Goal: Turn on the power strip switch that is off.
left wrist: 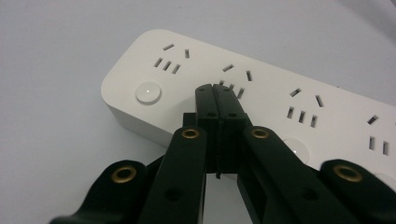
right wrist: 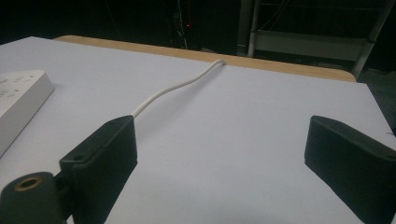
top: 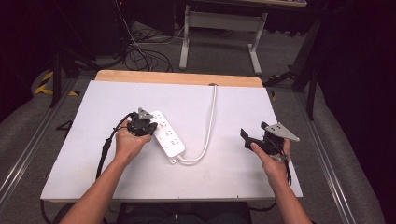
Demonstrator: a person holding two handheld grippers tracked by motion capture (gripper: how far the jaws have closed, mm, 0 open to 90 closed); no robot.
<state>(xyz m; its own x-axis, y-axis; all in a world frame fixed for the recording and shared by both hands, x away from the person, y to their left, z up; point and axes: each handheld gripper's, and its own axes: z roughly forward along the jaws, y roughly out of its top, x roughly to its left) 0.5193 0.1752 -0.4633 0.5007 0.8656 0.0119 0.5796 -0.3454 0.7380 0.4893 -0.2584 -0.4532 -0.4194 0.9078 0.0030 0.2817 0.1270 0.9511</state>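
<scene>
The left tongs [left wrist: 216, 91] were pressed together with nothing between them, tips over the top face of the white power strip [top: 168, 135], which lay left of centre on the white desk [top: 233, 177]. The right tongs [right wrist: 224, 158] stood wide apart, well clear. The strip's cord [top: 211, 126] ran to the desk's far edge.

Power strip [top: 167, 134] and white cord [top: 209, 122] block table [top: 93, 154] centre; bare room left, right, near edge.
</scene>
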